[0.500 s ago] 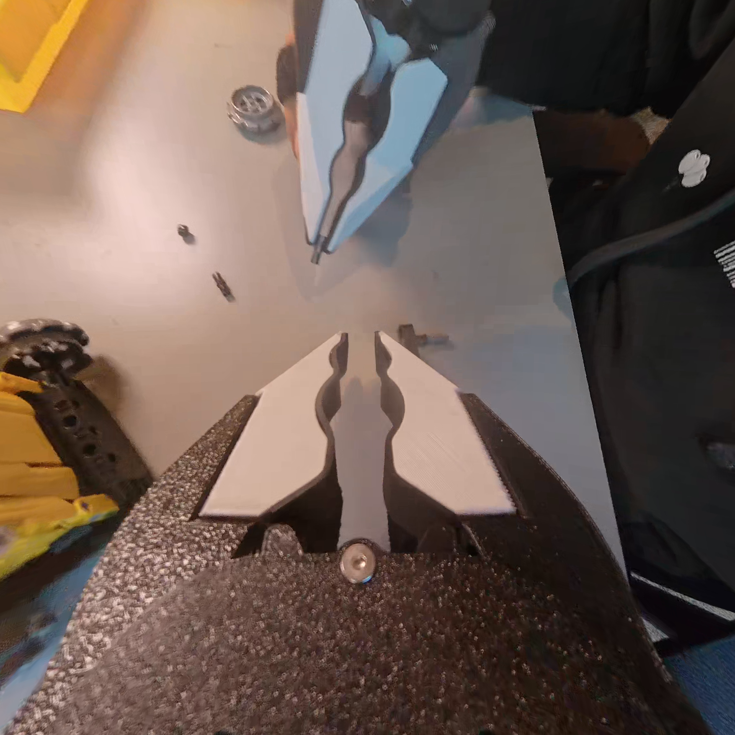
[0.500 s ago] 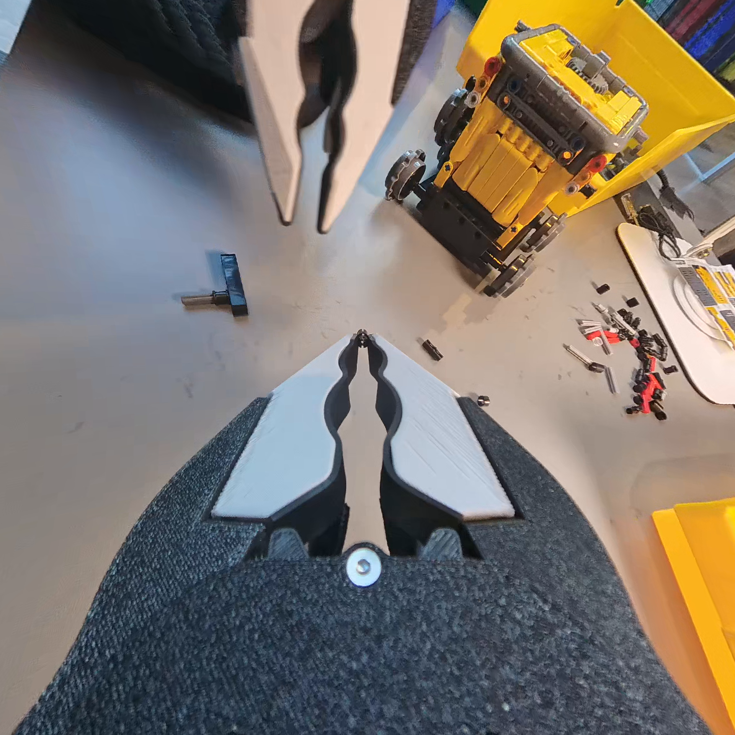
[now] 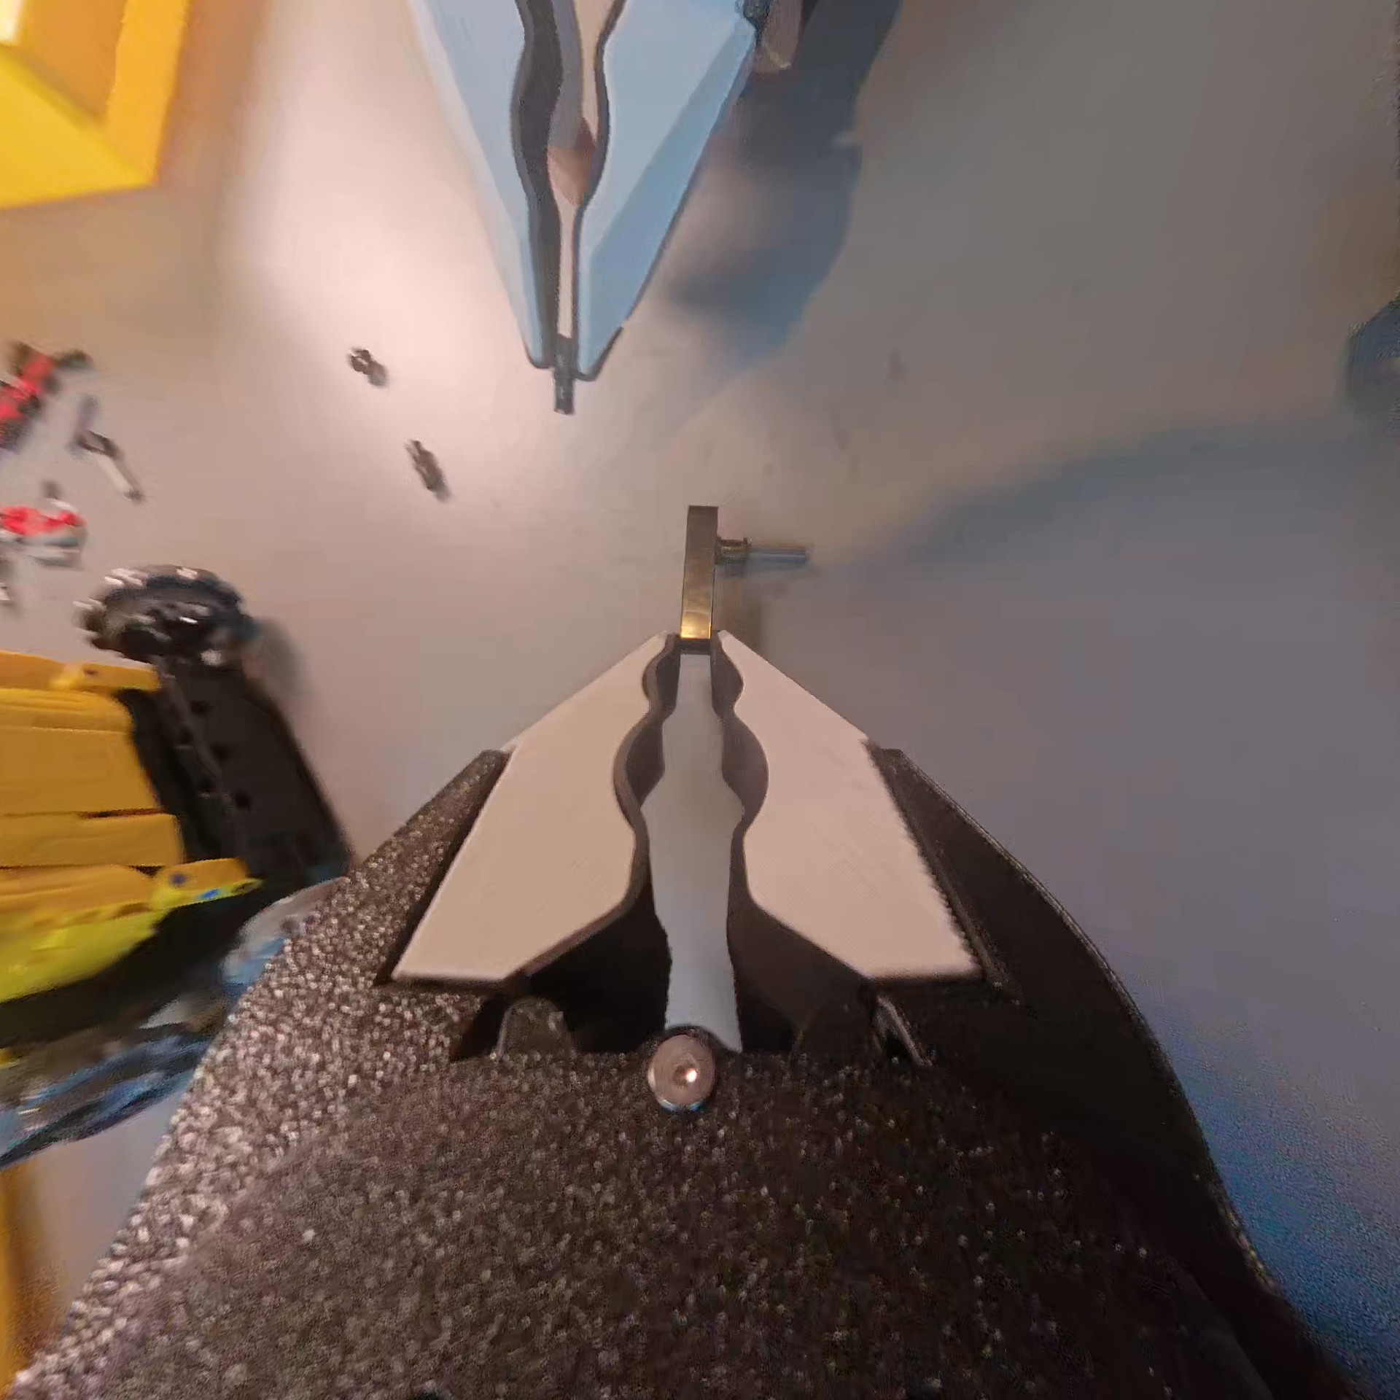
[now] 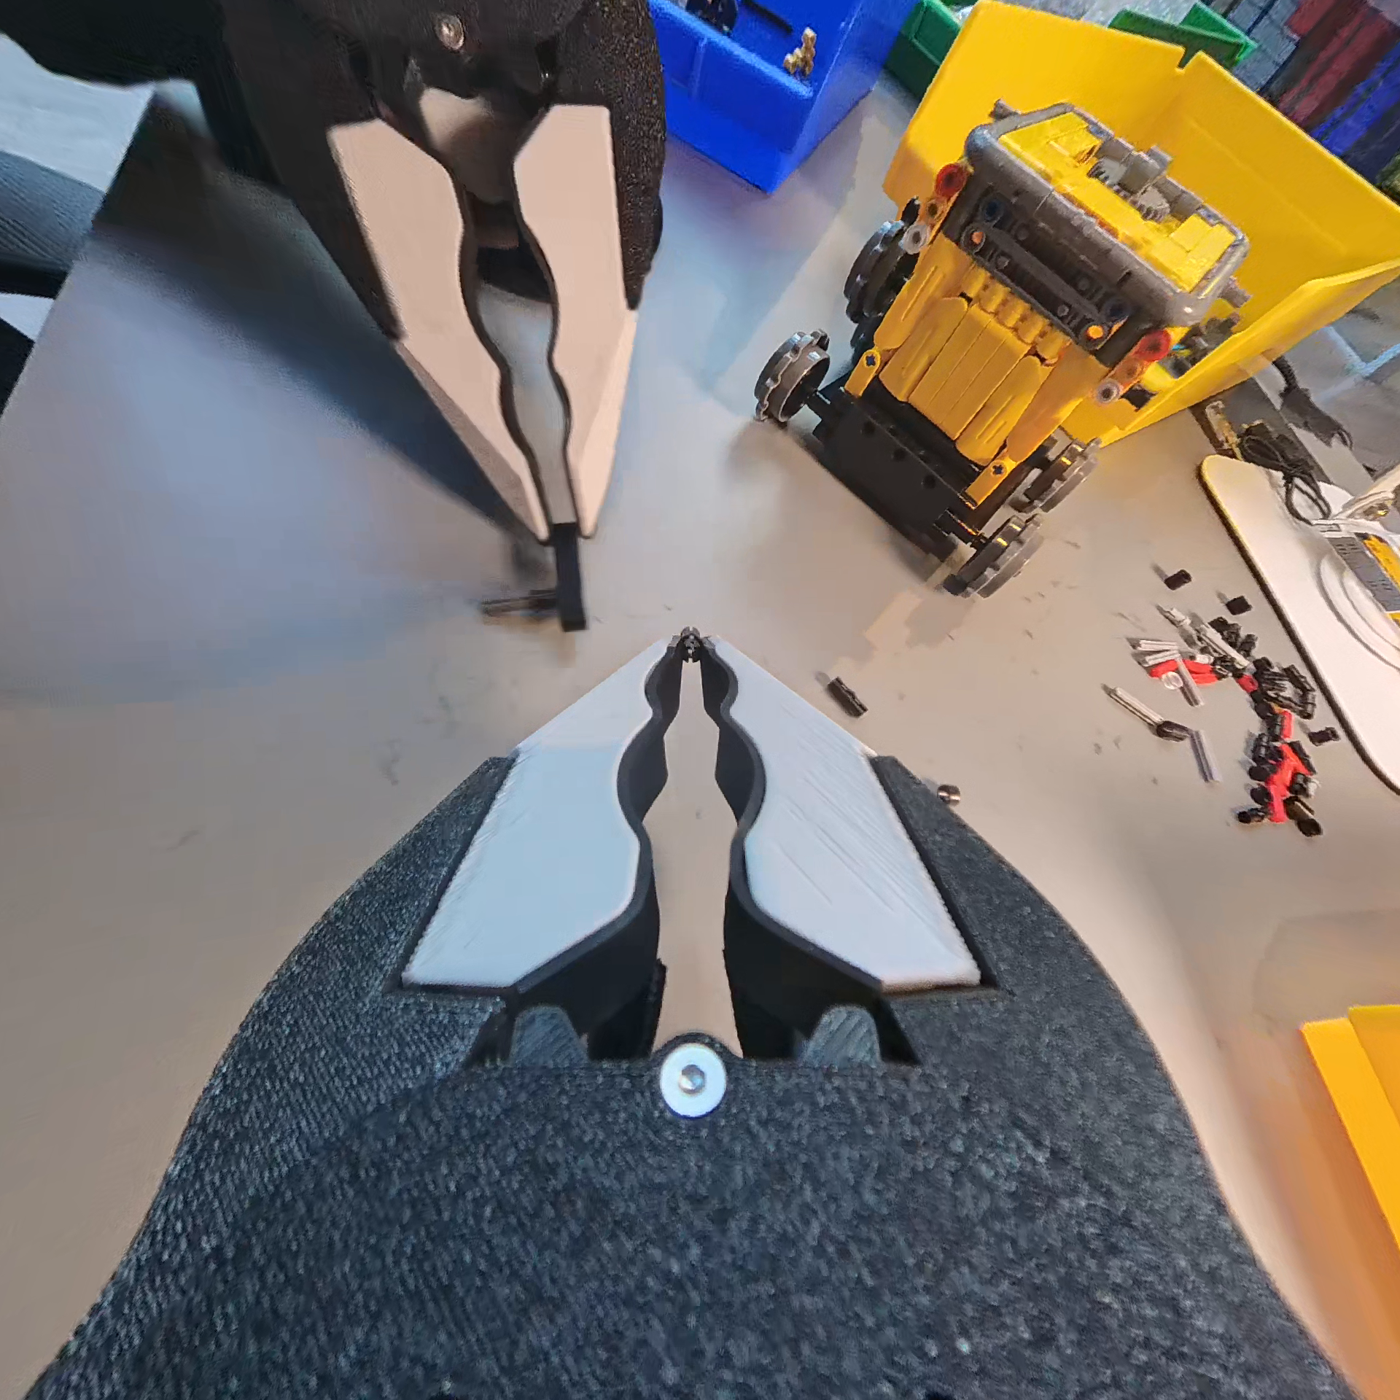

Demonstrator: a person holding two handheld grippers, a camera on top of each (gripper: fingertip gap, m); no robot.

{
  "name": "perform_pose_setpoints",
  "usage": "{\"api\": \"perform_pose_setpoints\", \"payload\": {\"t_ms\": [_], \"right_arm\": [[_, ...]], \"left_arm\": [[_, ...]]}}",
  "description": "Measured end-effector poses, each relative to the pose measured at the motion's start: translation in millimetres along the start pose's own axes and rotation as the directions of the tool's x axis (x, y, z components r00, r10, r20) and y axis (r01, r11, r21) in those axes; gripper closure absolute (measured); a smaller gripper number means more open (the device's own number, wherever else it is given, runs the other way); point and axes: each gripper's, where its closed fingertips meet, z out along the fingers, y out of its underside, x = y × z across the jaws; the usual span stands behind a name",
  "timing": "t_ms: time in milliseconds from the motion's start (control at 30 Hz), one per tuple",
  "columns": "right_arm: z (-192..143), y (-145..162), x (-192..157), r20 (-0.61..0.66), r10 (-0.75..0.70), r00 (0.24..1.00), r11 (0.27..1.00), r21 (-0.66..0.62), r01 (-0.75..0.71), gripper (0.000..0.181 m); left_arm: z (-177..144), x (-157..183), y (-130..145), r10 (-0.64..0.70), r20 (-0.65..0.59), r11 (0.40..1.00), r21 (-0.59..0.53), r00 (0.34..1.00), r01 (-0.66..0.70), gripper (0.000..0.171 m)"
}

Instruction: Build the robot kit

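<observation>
Left gripper (image 3: 698, 642): fingers clamped on one end of a black beam (image 3: 700, 570) with grey axle (image 3: 765, 547), mid-bench (image 4: 227, 757). Right gripper (image 4: 688, 645): fingers pinched on a small black pin (image 4: 688, 641), near the yellow toy truck (image 4: 1007, 364). Risk: both holds are tip-only, so either piece may twist free.

Pale grey tabletop (image 4: 227, 757), glossy, soft light reflections; yellow (image 4: 1250, 189), blue (image 4: 727, 83) storage bins behind.

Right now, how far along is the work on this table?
Done: the yellow toy truck stands largely built on its wheels. In hand: the left gripper pinches a black beam with a grey axle; the right gripper pinches a small black pin. Left: pin and beam are apart; loose red and black parts lie nearby.
</observation>
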Motion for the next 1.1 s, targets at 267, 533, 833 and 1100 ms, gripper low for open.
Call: {"api": "perform_pose_setpoints", "payload": {"t_ms": [267,533,833,1100], "right_arm": [[-18,5,37,-0.154,0.108,0.982,0.994,0.023,-0.106,0.177],[-17,22,41,-0.174,0.126,0.977,0.989,-0.050,-0.136,0.177],[-18,27,41,-0.190,0.127,0.974,0.987,-0.075,-0.143,0.177],[-25,29,50,-0.228,0.159,0.961,0.982,-0.064,-0.177,0.177]], "left_arm": [[9,-85,-4,0.373,0.413,0.927,-0.202,0.831,-0.316,0.166],[37,-59,-11,0.349,0.263,0.937,-0.072,0.900,-0.342,0.165],[19,-77,-24,-0.182,0.046,0.974,0.148,0.982,0.173,0.156],[42,-28,-28,-0.253,-0.091,0.967,-0.026,0.963,0.252,0.160]]}}
